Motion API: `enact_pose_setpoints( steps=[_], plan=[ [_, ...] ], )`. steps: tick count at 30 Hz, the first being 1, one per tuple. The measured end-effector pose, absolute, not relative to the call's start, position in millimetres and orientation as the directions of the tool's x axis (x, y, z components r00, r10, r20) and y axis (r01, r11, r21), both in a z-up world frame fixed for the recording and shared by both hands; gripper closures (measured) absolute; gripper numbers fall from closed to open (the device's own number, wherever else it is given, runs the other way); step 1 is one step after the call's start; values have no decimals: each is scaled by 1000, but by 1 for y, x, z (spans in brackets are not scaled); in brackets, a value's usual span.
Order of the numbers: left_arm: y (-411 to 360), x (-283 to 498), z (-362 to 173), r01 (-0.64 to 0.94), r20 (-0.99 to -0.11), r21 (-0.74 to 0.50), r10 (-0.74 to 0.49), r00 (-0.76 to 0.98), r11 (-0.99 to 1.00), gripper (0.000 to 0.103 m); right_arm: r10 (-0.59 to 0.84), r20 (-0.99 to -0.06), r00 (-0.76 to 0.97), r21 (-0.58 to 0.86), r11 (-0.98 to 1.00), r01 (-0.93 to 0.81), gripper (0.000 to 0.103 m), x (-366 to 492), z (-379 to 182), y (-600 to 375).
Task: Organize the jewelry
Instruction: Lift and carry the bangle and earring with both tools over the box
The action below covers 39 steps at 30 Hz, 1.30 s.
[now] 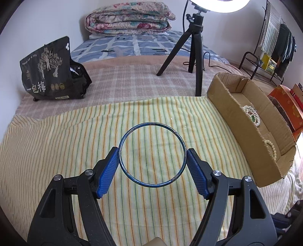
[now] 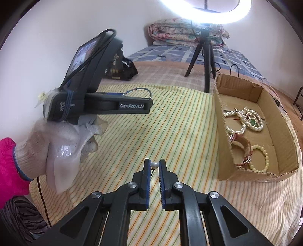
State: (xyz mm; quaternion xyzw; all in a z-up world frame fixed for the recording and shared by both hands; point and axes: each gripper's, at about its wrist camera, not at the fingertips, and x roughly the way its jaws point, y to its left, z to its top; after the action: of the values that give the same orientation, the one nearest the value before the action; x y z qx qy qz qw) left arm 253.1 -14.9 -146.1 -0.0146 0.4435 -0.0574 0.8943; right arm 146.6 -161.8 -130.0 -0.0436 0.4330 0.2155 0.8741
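Left tongs [image 1: 152,166] clamped on blue bangle [image 1: 152,154], both blue pads [image 1: 107,173] pressed against opposite sides of the ring, held clear above striped cloth [image 1: 75,143] on the bed. Right tongs [image 2: 155,167] nearly closed, pinching small pearl earring [image 2: 154,165] at the pad tips, thin wire hook hanging below the bead. Seen from right wrist view: side of left tongs marked "GenRobot.AI" in white lettering; further writing on the grip blurred, not legible. Held by white knitted glove [image 2: 36,151] under loose clear plastic, pink sleeve [image 2: 7,170] at the wrist. Cardboard box [image 2: 219,132] open-topped, at right edge of cloth, containing pearl strands [image 2: 250,119], cream bead bracelet [image 2: 262,159] and brown band [image 2: 242,143]. Black bag [image 1: 47,72] standing at far left on checked blanket [image 1: 132,81], printed with tree motif and large Chinese characters "一包梅"; smaller print unreadable. Black tripod [image 1: 193,51] beyond the cloth, ring light [image 1: 219,4] above. Folded floral quilt [image 1: 128,19] against far wall.
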Motion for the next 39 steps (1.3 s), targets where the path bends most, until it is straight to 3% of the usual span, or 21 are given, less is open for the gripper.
enact_pose_setpoints(
  steps=[39],
  plan=[
    [-128, 286, -81, 243, -698, -125, -259, 668, 962, 30, 201, -715, 669, 71, 973, -218, 97, 189, -73, -287]
  ],
)
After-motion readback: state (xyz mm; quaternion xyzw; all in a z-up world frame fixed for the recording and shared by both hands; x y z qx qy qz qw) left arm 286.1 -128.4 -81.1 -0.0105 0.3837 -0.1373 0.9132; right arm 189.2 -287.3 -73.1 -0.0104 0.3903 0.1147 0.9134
